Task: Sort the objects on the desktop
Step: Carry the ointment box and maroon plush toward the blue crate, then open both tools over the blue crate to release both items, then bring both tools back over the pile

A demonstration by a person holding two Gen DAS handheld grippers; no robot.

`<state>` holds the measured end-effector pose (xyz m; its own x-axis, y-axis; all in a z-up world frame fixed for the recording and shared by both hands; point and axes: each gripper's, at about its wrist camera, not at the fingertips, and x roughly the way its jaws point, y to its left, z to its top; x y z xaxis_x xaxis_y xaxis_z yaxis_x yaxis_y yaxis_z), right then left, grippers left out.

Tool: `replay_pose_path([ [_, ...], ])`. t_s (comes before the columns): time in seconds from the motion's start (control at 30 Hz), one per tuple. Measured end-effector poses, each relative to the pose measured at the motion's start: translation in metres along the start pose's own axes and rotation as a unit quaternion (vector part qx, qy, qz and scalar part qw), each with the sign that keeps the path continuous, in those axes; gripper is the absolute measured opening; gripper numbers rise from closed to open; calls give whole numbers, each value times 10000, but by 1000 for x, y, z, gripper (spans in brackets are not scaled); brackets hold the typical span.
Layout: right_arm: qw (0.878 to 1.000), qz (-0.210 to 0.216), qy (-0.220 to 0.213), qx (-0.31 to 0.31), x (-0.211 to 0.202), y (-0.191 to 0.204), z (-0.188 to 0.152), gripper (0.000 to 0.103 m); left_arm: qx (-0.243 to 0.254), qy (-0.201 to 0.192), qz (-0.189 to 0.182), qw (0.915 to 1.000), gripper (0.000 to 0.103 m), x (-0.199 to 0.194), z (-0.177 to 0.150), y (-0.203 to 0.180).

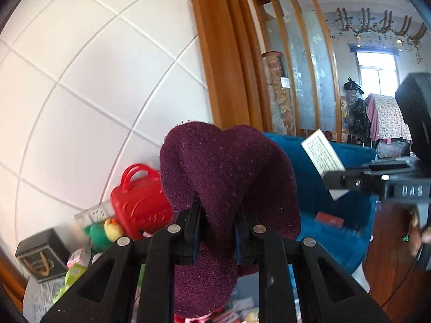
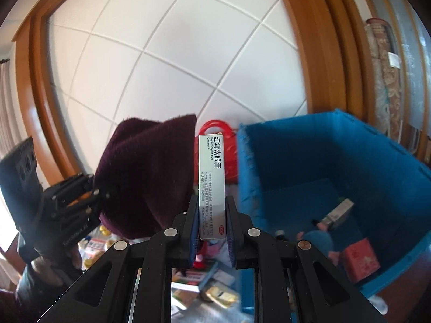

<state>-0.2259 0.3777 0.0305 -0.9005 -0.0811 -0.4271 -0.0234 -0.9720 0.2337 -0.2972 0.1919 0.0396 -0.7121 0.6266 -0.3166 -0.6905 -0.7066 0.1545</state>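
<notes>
1. Between the left gripper's [image 1: 217,223] closed blue pads, a maroon knitted cloth [image 1: 226,177] is pinched, bulging above them and hanging below.
2. Right gripper [image 2: 212,226] is clamped on an upright white eye-ointment box [image 2: 212,177].
3. Blue bin [image 2: 350,167] stands right of both, holding a red box [image 2: 361,261] and other small items.
4. Red toy suitcase [image 1: 140,202] sits by the tiled wall [image 1: 94,80].

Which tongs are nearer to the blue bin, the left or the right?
Right. The right tongs, shut on the ointment box, are beside the blue bin. The left tongs, shut on the purple cloth, are farther away.
</notes>
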Motion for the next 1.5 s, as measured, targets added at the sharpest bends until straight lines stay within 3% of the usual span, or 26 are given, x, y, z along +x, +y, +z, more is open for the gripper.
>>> replay_pose_path([
  [0.33, 9961, -833, -238, 163, -40, -76, 25, 17, 140, -110, -246, 9995, 19, 64, 66, -76],
  [0.6, 9917, -1206, -129, 426, -45, -135, 35, 18, 137, 208, -236, 9994, 21, 113, 76, -111],
  [0.67, 9905, -1286, -64, 473, -37, -148, 40, 18, 131, 239, -167, 9995, 26, 120, 78, -115],
  [0.7, 9899, -1332, 40, 487, -31, -153, 43, 22, 114, 242, -95, 9996, 34, 124, 78, -115],
  [0.73, 9888, -1400, 55, 514, -27, -160, 44, 37, 107, 278, -53, 9995, 41, 126, 79, -116],
  [0.77, 9873, -1492, 39, 541, -26, -164, 45, 48, 120, 301, 33, 9995, 57, 129, 81, -121],
  [0.8, 9859, -1576, 34, 561, -23, -168, 47, 74, 160, 272, 239, 9992, 71, 131, 84, -126],
  [0.83, 9842, -1673, 13, 582, -23, -171, 47, 87, 193, 192, 386, 9989, 76, 128, 84, -128],
  [0.97, 9805, -1896, -143, 499, -30, -171, 47, 88, 68, -51, 587, 9982, 91, 114, 84, -125],
  [1.03, 9793, -1945, -194, 533, -34, -171, 48, 97, 10, -103, 693, 9975, 96, 109, 81, -120],
  [1.5, 9839, -1644, -481, 504, -67, -140, 31, 102, -55, -124, 1223, 9924, 97, 67, 56, -101],
])
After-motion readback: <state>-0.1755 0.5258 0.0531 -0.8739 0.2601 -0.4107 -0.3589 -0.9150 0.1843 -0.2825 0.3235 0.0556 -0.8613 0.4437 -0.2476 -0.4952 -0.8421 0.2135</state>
